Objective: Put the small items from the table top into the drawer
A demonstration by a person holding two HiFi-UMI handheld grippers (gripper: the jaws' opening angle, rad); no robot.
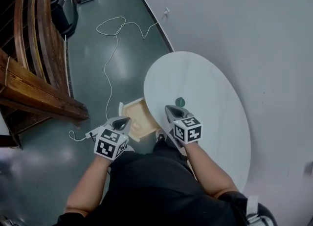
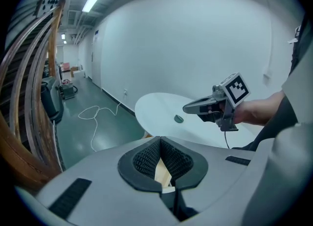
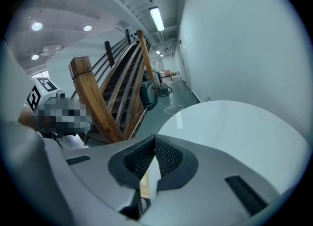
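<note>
A small dark green round item (image 1: 180, 101) lies on the white oval table (image 1: 205, 83), near its left edge. My right gripper (image 1: 169, 108) hovers just short of the item, jaws shut and empty. The left gripper view shows that gripper (image 2: 186, 107) with its tips together, a little above the item (image 2: 179, 119). The open wooden drawer (image 1: 137, 116) sticks out below the table's left rim. My left gripper (image 1: 122, 121) is above the drawer's near end, its pads (image 2: 146, 160) closed with nothing between them. The right gripper view looks across the bare table (image 3: 234, 127).
A white cable (image 1: 111, 49) loops over the green floor left of the table. A wooden stair rail (image 1: 34, 88) runs along the far left, with a dark case (image 1: 63, 10) behind it. A white wall (image 1: 244, 14) borders the table on the right.
</note>
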